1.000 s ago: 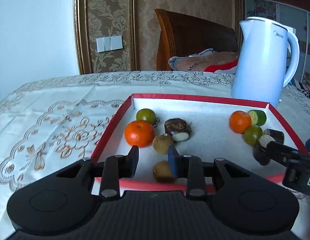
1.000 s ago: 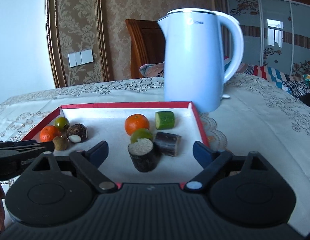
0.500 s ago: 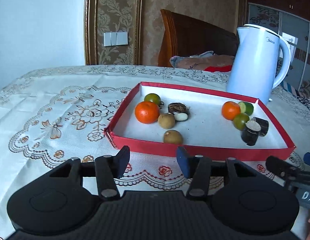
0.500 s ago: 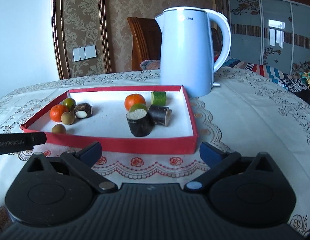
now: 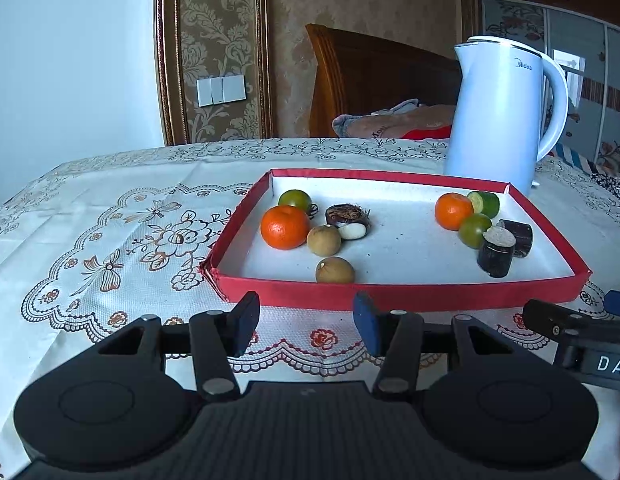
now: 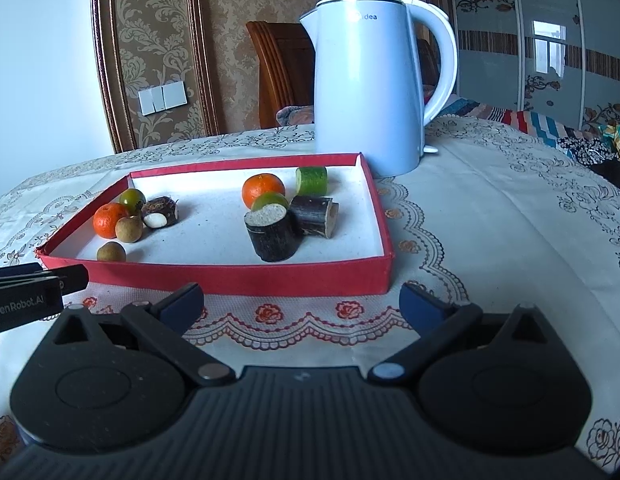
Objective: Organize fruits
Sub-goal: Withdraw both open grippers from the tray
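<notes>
Jaws apart — lace tablecloth (image 5: pixel 110 216), kettle (image 6: pixel 365 80).

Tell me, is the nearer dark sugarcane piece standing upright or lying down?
Upright: the sugarcane piece stands on end, pale cut face up.

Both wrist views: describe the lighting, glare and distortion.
Left wrist view: soft daylight, faint shadows under the fruit in the red tray; fisheye bends the table edge and door frame. Right wrist view: the white kettle shows a mild sheen with no harsh glare; the bright window is washed out; the corners curve.
</notes>
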`<state>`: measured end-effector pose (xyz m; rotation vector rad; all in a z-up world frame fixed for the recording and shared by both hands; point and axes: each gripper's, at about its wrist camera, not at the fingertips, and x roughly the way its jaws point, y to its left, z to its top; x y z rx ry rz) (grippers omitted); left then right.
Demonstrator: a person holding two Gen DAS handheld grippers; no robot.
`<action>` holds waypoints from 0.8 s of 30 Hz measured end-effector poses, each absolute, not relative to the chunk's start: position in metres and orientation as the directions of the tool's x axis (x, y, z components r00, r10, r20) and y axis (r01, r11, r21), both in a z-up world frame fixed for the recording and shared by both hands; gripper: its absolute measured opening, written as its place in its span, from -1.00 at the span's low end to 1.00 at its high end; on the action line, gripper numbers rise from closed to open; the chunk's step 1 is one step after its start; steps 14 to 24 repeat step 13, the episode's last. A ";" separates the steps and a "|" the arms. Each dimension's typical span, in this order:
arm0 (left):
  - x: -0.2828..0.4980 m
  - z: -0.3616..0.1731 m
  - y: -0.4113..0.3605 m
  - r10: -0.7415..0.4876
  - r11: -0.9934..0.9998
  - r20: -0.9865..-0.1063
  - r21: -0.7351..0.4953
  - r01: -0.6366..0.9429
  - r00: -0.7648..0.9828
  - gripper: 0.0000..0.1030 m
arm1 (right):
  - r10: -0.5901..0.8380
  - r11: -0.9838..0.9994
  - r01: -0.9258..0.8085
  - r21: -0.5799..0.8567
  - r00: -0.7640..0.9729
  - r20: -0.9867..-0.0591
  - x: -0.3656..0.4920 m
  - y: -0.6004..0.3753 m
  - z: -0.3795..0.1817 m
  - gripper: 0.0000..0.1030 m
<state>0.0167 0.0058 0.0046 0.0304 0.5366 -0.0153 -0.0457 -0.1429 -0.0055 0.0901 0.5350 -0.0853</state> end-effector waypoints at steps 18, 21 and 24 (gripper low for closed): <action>0.013 0.005 0.001 -0.011 0.997 -0.484 0.057 0.044 0.875 -0.01 | -0.062 0.993 0.107 0.058 0.852 -0.520 -0.045 -0.143 -0.006 1.00; 0.013 0.005 0.001 -0.011 0.997 -0.484 0.057 0.044 0.875 -0.01 | -0.062 0.993 0.107 0.058 0.852 -0.520 -0.045 -0.143 -0.006 1.00; 0.013 0.005 0.001 -0.011 0.997 -0.484 0.057 0.044 0.875 -0.01 | -0.062 0.993 0.107 0.058 0.852 -0.520 -0.045 -0.143 -0.006 1.00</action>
